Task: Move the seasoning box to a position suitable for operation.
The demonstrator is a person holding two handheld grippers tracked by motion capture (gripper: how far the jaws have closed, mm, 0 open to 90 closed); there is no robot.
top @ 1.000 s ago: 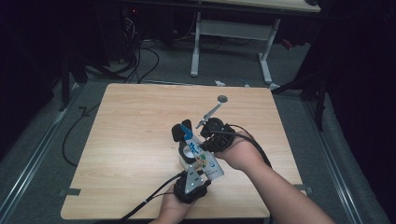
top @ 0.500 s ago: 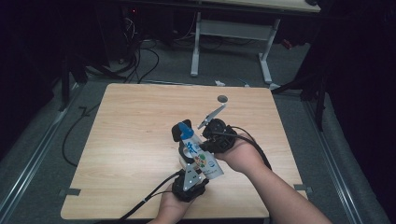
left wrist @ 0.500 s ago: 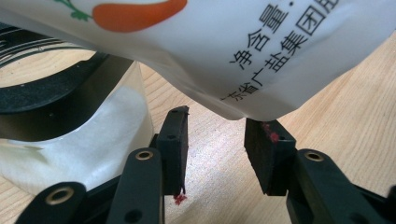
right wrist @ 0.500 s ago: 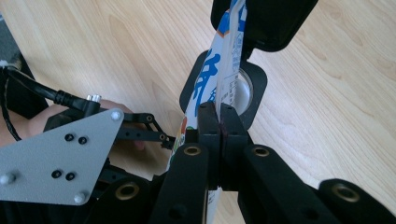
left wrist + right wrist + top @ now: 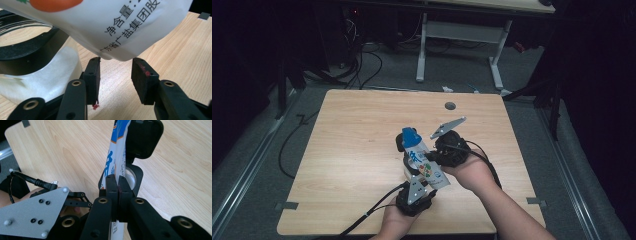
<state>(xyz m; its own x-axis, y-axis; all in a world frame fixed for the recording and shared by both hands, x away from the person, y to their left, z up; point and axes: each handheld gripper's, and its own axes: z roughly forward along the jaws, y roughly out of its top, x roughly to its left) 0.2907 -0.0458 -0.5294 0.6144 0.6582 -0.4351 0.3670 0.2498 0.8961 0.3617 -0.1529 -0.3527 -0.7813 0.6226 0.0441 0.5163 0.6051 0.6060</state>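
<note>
My right tongs (image 5: 117,187) are clenched on the edge of the white salt pouch (image 5: 422,160), pinching its flat side so it hangs tilted above the desk (image 5: 352,150). My left tongs (image 5: 115,75) stand released, jaws apart just under the pouch's bottom corner without pressing it. A white jar with a black flip lid (image 5: 37,70) stands just beside my left tongs. Compared with a second ago, the pouch is tipped a little further over my left tongs, its blue top (image 5: 410,136) pointing away from me; both hands have barely shifted.
</note>
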